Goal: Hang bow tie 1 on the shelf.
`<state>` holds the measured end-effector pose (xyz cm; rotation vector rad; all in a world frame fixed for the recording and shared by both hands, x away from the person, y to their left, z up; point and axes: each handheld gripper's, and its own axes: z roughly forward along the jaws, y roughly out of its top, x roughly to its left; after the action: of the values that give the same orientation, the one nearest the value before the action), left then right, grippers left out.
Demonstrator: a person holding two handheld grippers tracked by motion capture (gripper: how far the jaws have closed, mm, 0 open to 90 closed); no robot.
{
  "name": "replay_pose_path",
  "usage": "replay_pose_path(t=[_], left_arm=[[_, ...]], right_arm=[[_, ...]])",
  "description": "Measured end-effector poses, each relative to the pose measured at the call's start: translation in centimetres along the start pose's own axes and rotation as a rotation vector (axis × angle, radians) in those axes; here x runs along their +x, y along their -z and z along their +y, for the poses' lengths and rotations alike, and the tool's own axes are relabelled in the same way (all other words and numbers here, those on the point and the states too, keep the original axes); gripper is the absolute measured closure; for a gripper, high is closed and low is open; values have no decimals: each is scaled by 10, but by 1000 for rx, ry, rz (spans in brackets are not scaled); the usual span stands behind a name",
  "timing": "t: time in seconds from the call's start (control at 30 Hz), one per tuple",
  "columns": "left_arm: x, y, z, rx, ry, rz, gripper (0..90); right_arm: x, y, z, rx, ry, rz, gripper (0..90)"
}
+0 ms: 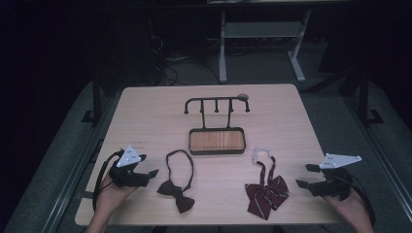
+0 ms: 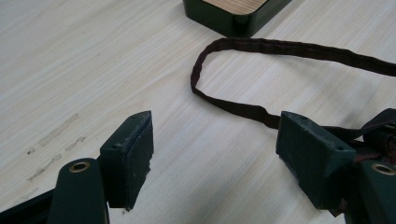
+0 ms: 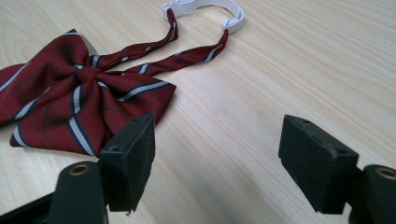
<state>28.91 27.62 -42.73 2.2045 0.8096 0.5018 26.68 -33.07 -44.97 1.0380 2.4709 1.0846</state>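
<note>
— High view first: where are the two ties?

— On the pale wooden table (image 1: 145, 104). The dark brown bow tie with its thin neck loop (image 1: 177, 192) lies just right of the left gripper (image 1: 151, 173). The dark red bow tie with white stripes and a white clasp band (image 1: 266, 192) lies left of the right gripper (image 1: 301, 175), near it but apart.

— And the jaws?

— Both pairs stand spread wide, with nothing between them. In the left gripper view, the brown loop (image 2: 243, 79) passes close behind the right jaw (maybe touching it, I cannot tell). In the right gripper view, the red bow (image 3: 70, 102) lies beside the left jaw.

— Something else?

— A black metal hook stand with a wooden tray base (image 1: 217, 141) stands behind both ties, at the middle.
</note>
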Motion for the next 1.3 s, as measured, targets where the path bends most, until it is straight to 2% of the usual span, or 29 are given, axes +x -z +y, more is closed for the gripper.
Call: replay_pose_path(t=[0.3,0.4,0.5,0.77,0.97,1.07,1.1,1.13,1.27,1.3], left_arm=[[-3,-2,0,14,-24,-9,276],[-3,0,0,3,-22,-11,276],[-3,1,1,-1,-25,-9,276],[-5,2,1,-8,-34,-5,276],[-6,2,3,-5,-45,-1,277],[-8,1,3,-5,-49,-11,277],[-9,1,4,-9,-56,-12,277],[-10,0,4,-11,-47,-17,277],[-11,1,5,-12,-62,-21,277],[-11,1,5,-12,-64,-23,277]], right_arm=[[5,2,5,7,7,-7,266],[8,2,11,8,10,-1,266],[13,0,18,24,38,-9,266],[17,-3,33,45,44,4,270],[19,-9,51,82,82,15,274],[22,-14,66,104,107,27,325],[22,-14,66,104,107,27,325],[22,-16,70,116,115,34,353],[23,-25,85,184,142,48,408],[23,-25,85,184,142,48,408]])
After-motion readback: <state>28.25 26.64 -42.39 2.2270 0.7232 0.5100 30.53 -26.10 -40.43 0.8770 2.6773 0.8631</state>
